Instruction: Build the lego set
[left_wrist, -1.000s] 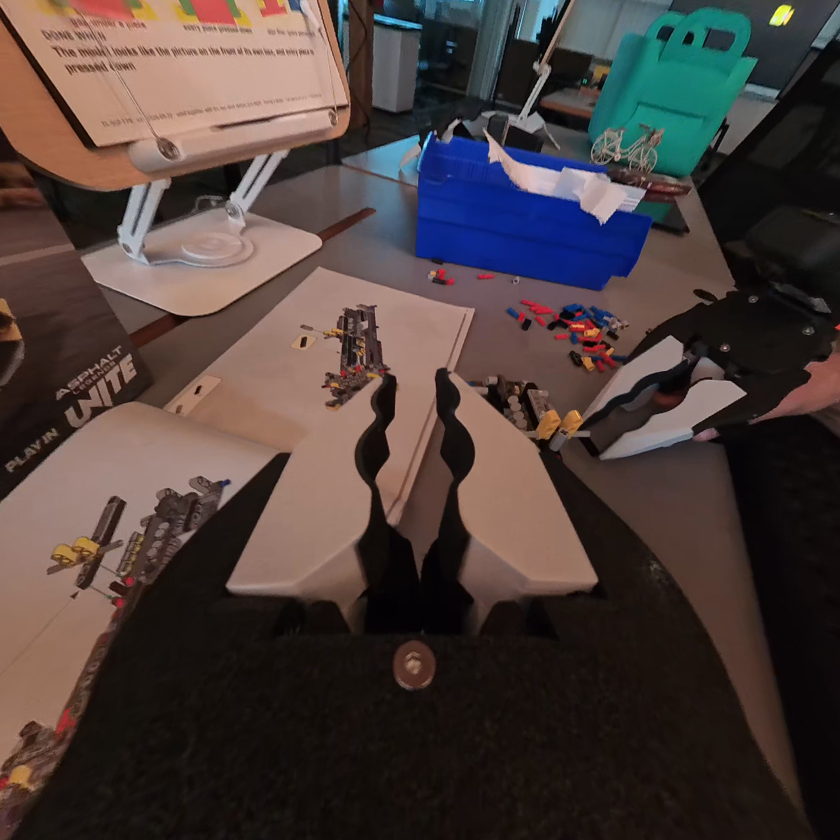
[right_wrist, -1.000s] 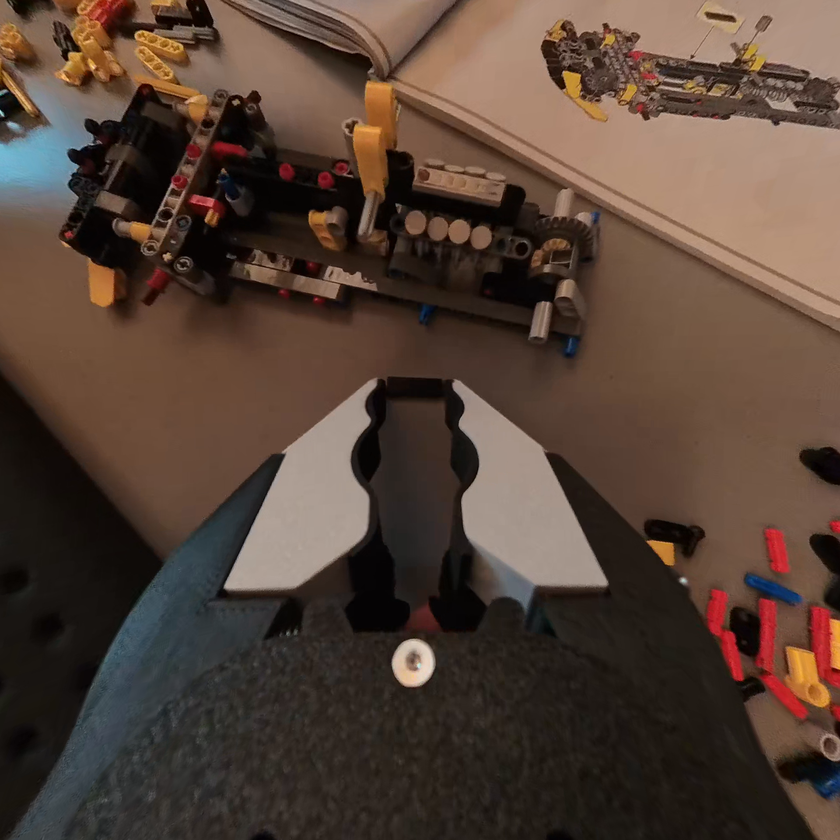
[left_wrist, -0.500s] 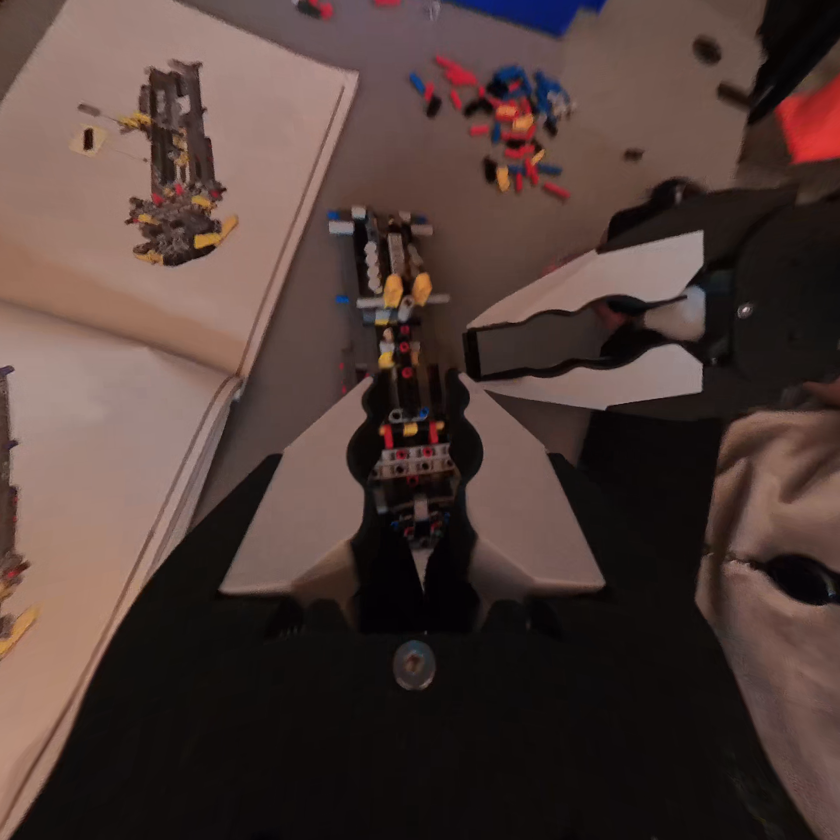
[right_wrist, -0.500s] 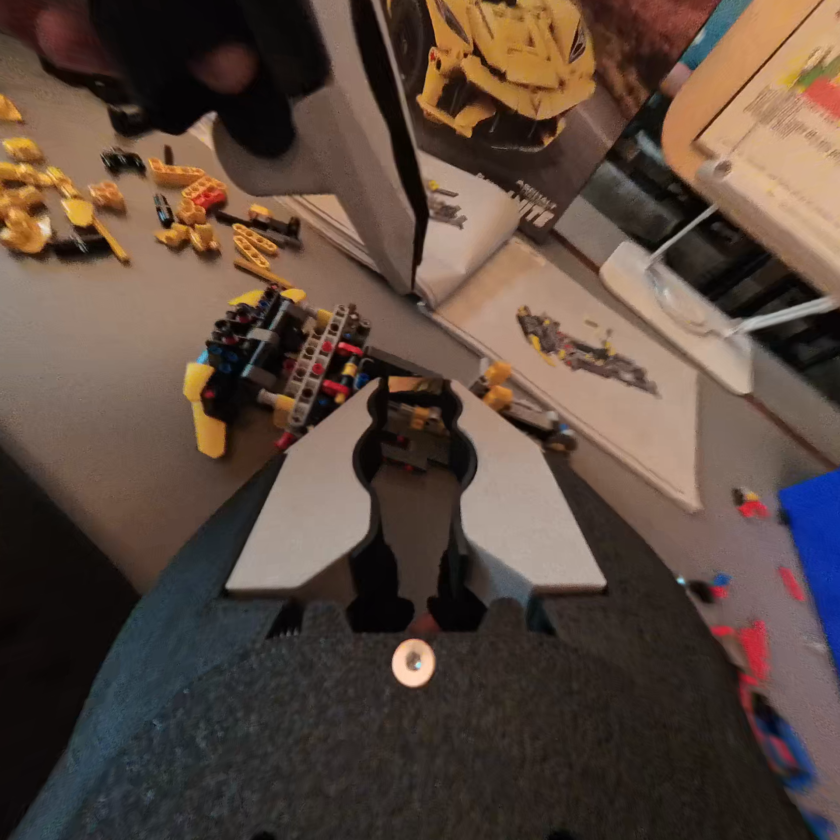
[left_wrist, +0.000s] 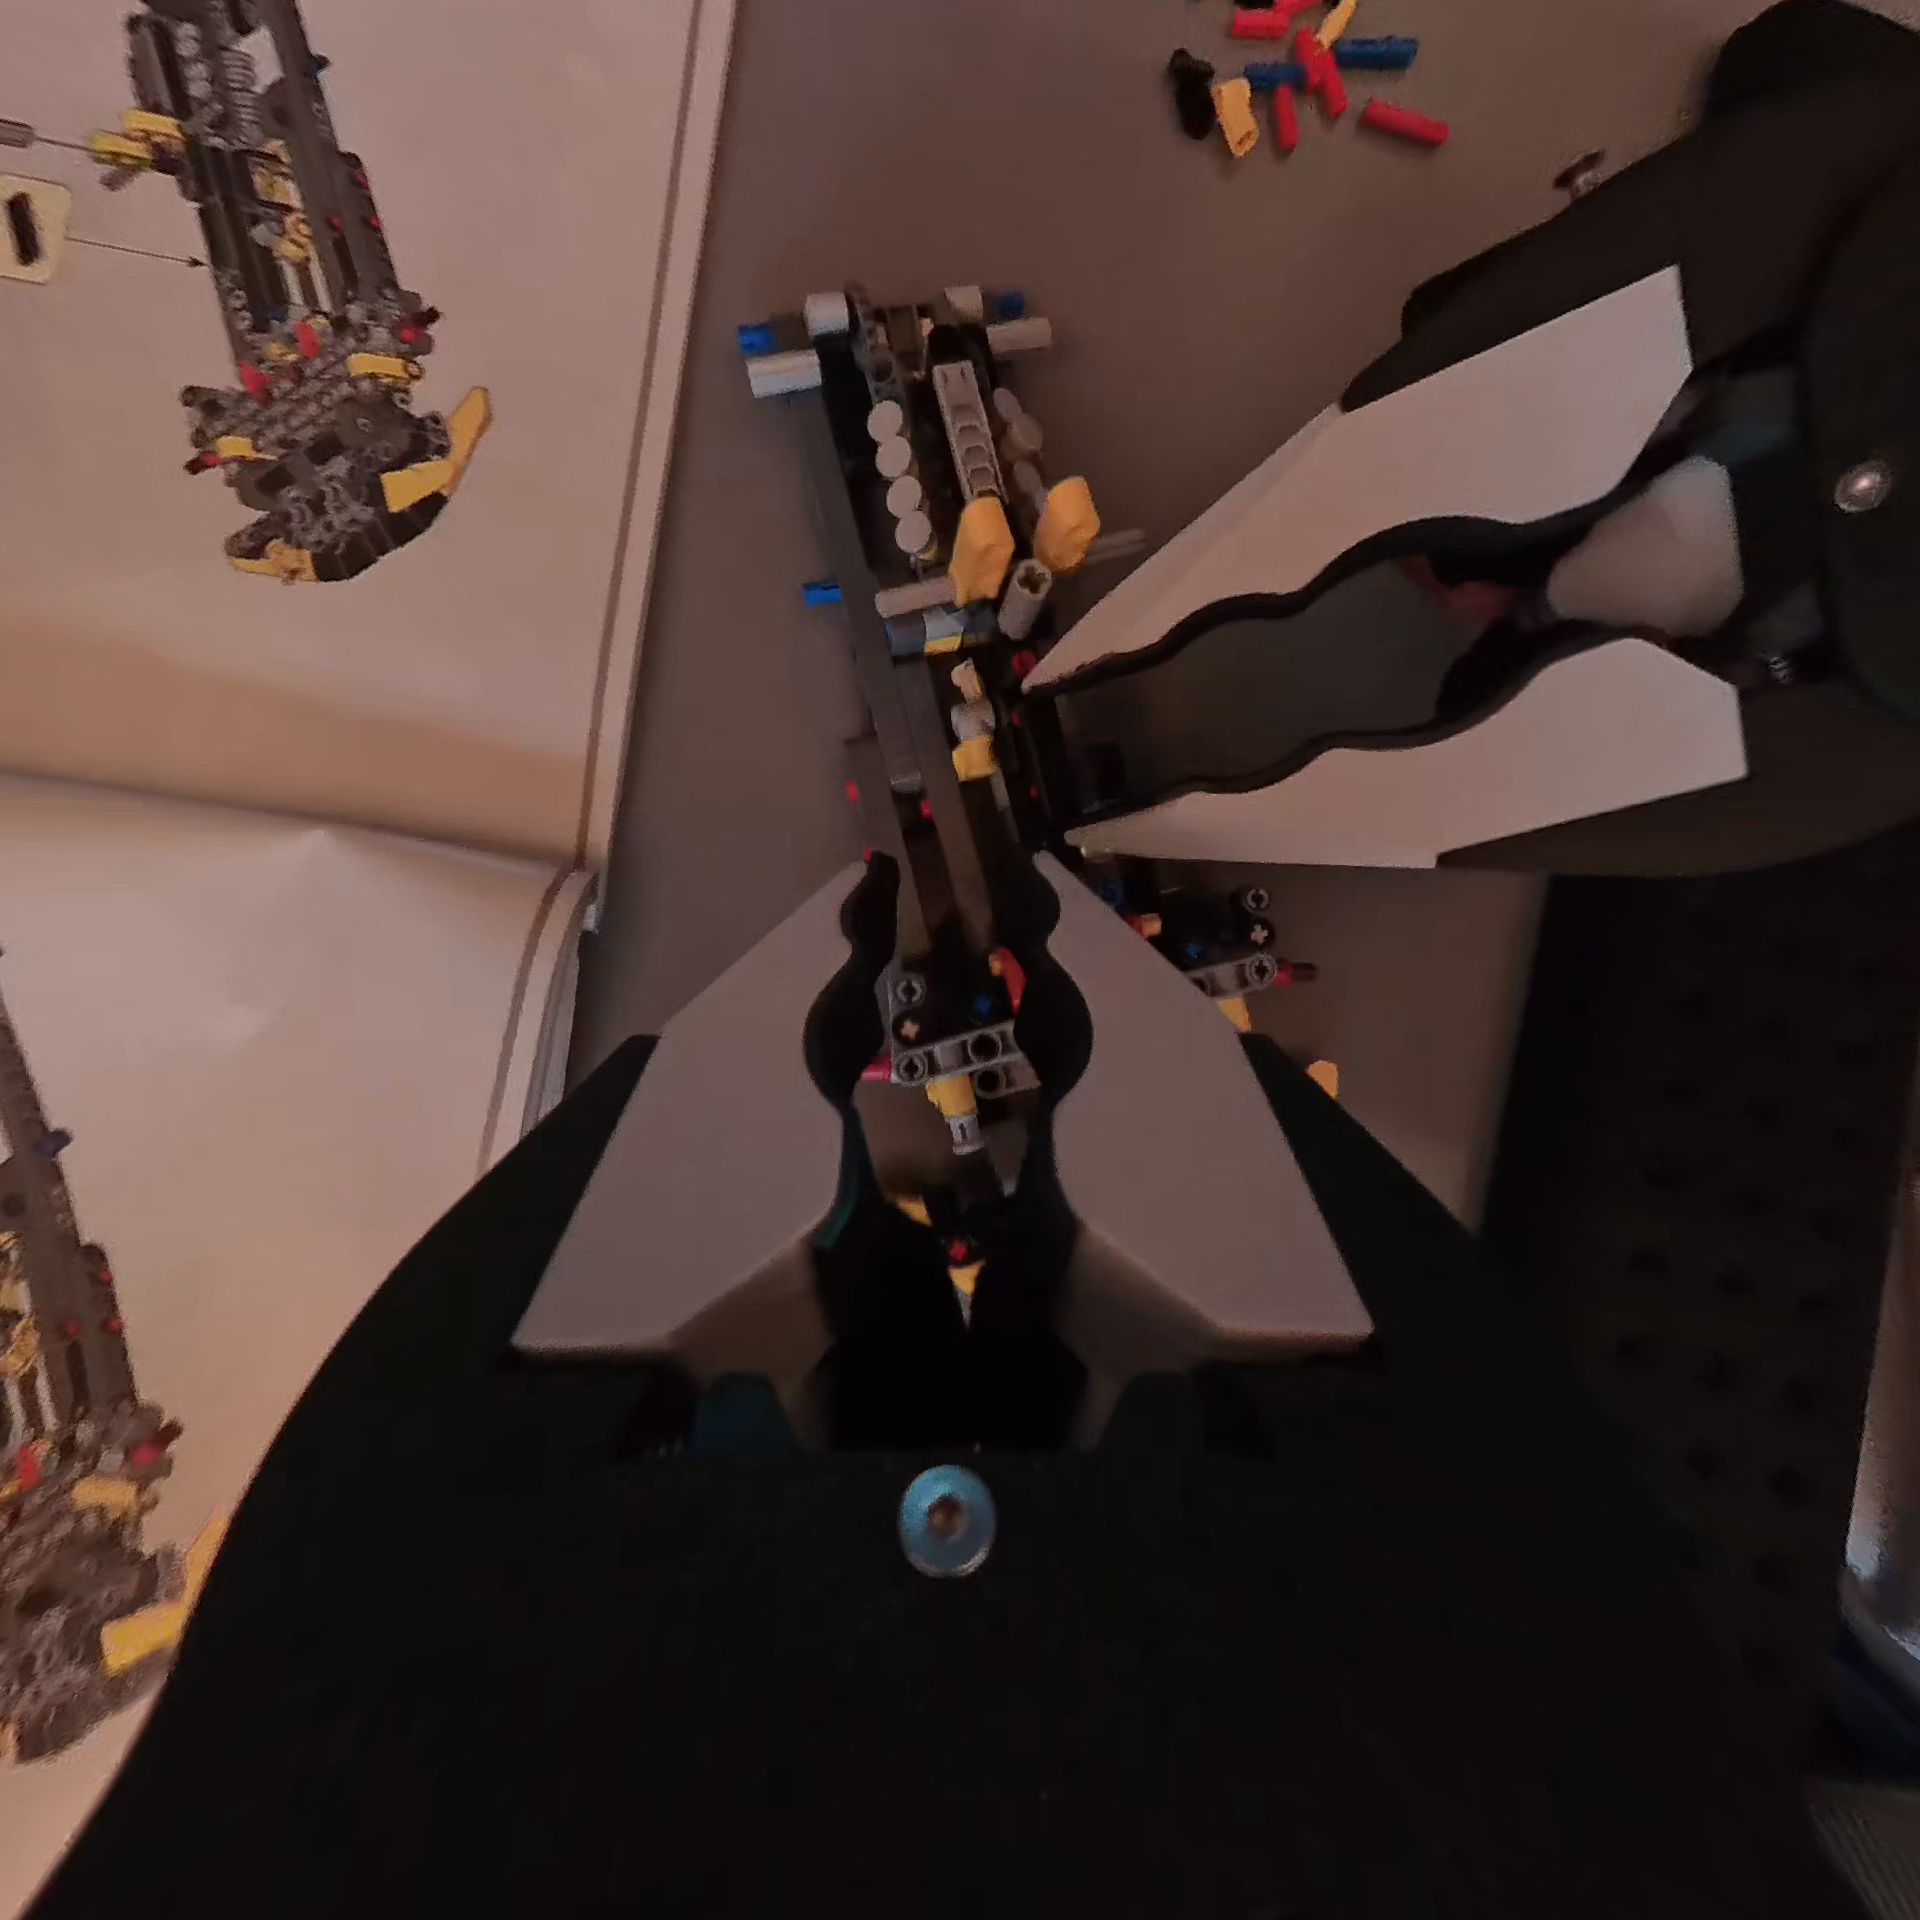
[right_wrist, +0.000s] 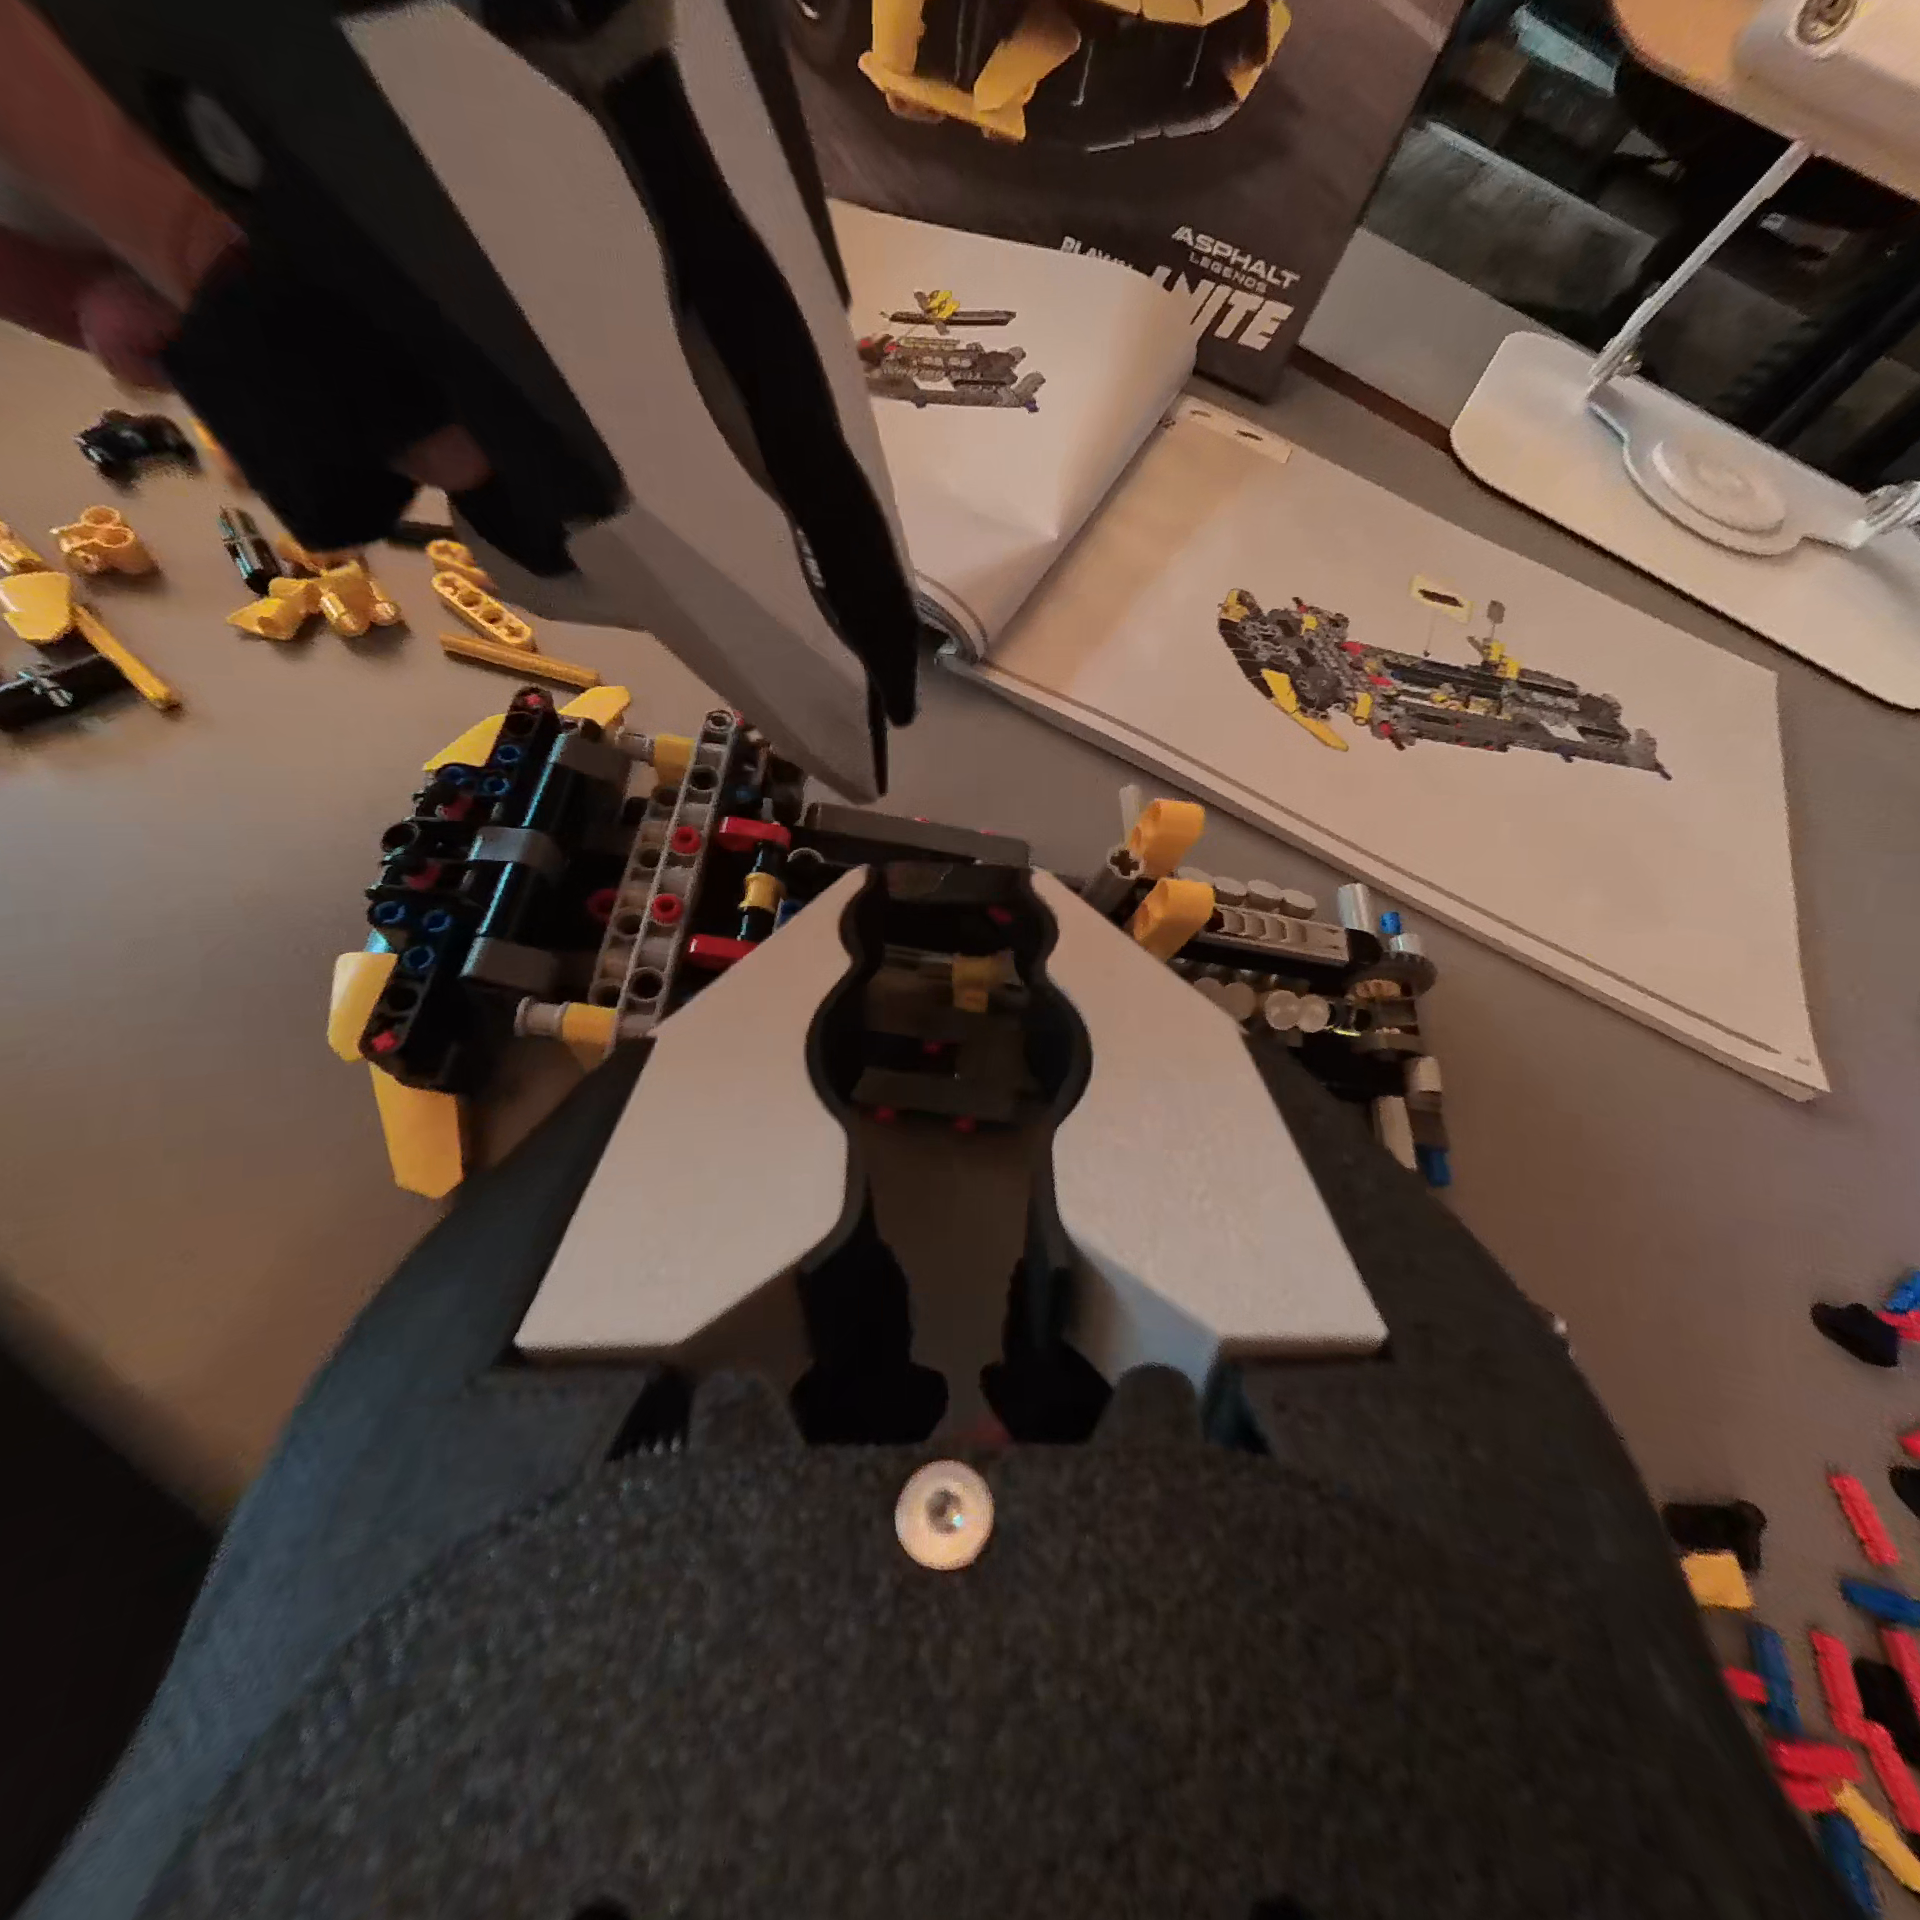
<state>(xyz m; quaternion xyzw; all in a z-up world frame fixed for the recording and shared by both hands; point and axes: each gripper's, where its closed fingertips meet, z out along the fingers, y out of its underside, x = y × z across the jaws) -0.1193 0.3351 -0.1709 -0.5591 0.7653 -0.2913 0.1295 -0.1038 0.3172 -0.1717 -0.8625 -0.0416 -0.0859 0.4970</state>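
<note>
The lego chassis (left_wrist: 935, 499), long, black and grey with yellow parts, lies on the grey table. It also shows in the right wrist view (right_wrist: 540, 894). My left gripper (left_wrist: 954, 881) points down over its front end, open, with the chassis showing through the gap. From the right wrist view, the left gripper (right_wrist: 883, 748) has its tips just above the chassis. My right gripper (right_wrist: 948, 875) is open, with its tips at the chassis middle and a dark beam across them. In the left wrist view the right gripper (left_wrist: 1047, 753) comes in from the right.
An open instruction booklet (left_wrist: 364, 727) lies left of the chassis, also visible in the right wrist view (right_wrist: 1455, 831). Small red and blue pieces (left_wrist: 1309, 73) lie beyond. Yellow pieces (right_wrist: 312, 603), the set's box (right_wrist: 1143, 125) and a white stand base (right_wrist: 1704, 499) surround it. The tips of both grippers are at nearly the same place.
My left gripper tipped down from looking across the table, moved over the chassis and opened a little wider. My right gripper closed in on the chassis middle, opening unchanged.
</note>
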